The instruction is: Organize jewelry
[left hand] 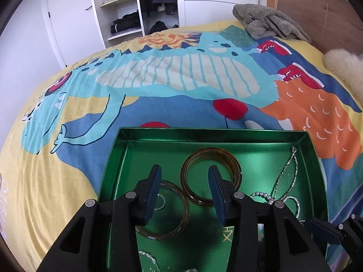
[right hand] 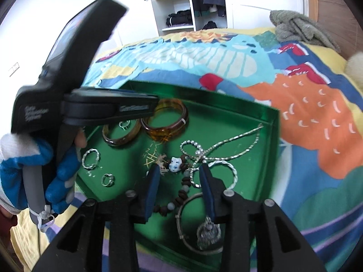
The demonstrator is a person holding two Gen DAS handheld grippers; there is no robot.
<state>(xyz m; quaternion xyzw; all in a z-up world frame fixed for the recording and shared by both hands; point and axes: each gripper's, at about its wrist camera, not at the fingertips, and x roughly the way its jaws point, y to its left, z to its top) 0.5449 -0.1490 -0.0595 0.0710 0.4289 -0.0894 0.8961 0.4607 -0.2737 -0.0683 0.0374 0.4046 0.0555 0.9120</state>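
Observation:
A green metal tray (left hand: 122,149) (right hand: 270,140) lies on the bed and holds the jewelry. My left gripper (left hand: 185,176) is open above it, over two amber bangles: a thick one (left hand: 192,165) (right hand: 179,122) and a thinner one (left hand: 181,222) (right hand: 118,140). A silver chain necklace (left hand: 288,172) (right hand: 236,145) lies at the tray's right. My right gripper (right hand: 179,176) is open just above a brown bead bracelet with a blue-and-white charm (right hand: 175,164). Silver rings (right hand: 90,158) lie at the left; a silver pendant (right hand: 208,233) on a wire hoop sits below the right finger.
The tray rests on a colourful cartoon bedspread (left hand: 158,72). A grey towel (left hand: 270,20) and a fluffy cushion (left hand: 344,65) lie by the wooden headboard. An open wardrobe (left hand: 136,6) stands behind. The gloved hand holding the left gripper (right hand: 61,170) fills the right view's left side.

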